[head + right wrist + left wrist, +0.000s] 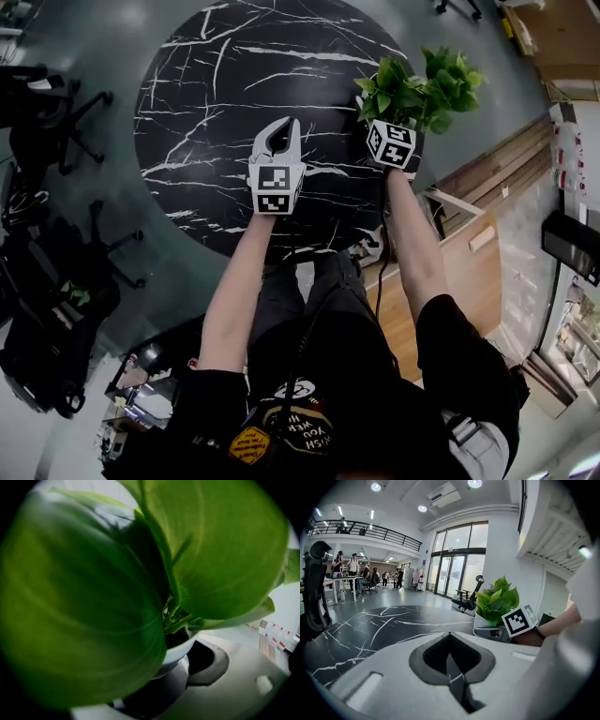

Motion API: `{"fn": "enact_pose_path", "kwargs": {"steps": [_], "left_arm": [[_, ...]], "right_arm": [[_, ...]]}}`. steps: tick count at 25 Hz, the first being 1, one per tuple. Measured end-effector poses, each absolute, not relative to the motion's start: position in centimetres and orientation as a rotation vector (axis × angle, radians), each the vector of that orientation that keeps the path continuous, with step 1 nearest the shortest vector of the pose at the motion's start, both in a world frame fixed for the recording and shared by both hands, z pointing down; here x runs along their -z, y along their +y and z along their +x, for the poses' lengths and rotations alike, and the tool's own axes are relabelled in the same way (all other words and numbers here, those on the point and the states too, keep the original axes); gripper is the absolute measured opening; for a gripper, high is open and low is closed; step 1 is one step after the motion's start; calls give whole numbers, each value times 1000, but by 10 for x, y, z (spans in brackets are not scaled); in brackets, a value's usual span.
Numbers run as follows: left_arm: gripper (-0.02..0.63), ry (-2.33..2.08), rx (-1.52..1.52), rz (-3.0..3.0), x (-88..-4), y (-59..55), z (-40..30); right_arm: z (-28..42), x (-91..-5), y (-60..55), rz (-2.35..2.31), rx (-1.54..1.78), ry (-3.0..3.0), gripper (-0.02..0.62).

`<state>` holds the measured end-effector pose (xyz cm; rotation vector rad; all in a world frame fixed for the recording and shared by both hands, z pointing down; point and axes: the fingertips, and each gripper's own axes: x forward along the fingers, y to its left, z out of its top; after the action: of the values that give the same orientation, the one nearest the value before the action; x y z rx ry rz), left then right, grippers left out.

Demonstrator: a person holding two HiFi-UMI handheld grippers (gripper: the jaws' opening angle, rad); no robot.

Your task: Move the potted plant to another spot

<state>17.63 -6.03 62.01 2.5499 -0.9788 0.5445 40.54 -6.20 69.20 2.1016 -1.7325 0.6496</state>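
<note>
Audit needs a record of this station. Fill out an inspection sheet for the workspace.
Surface: round black marble table.
Job's things: plant in a white pot, at the table's right edge.
Clutter: nothing seen on the table.
Grippers: left gripper shut, empty, over the table; right gripper shut on the plant's pot.
Cables: one dark cable hangs beside the right forearm.
Surroundings: chairs left of the table; wooden counter to its right.
</note>
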Motion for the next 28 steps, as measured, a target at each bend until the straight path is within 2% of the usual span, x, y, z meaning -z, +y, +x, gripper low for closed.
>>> {"fn": "enact_pose_path", "kwargs": {"steps": [9, 28], "left_arm": [[4, -1086, -505, 2458, -623, -33, 83], [3, -1564, -376, 2129, -624, 25, -171]], "right_arm": [[254, -693, -53, 1893, -623, -1899, 499], [-91, -697, -76, 1321, -453, -2304, 499]]}}
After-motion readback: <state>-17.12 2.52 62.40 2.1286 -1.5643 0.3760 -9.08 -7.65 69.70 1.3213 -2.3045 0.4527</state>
